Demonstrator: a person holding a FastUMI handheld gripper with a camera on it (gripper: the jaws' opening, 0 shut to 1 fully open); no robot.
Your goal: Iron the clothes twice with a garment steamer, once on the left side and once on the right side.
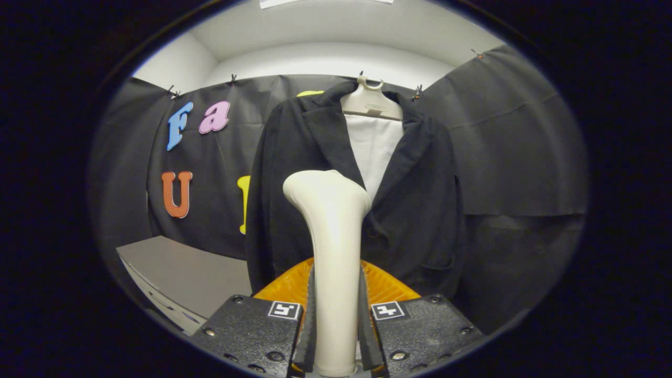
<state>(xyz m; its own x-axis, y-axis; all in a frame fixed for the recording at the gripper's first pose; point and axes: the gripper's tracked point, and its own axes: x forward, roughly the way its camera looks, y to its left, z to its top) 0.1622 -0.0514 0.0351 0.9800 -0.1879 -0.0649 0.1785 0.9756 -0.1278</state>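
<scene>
- The steamer stands upright between the two fingers, its pale handle rising from the grip and widening into a rounded head at the top.
- The gripper is clenched on the steamer: both fingers press the handle's sides, one on each, low on the shaft.
- Just behind the fingers an orange ribbed part shows on both sides of the handle; whether it belongs to the steamer or to the gripper I cannot tell.
- The steamer's head sits in front of the jacket, at about chest height, over the left lapel as seen from the camera; whether it touches the cloth I cannot tell.
- The dark jacket hangs open on a pale hanger, straight ahead of the fingers, with a white lining or shirt showing between the lapels.
- The hanger's hook is caught at the top edge of the booth's black cloth wall.
- A grey desk lies low beside the jacket, its corner reaching towards the gripper's body.
- A white wall and ceiling show above the cloth.
</scene>
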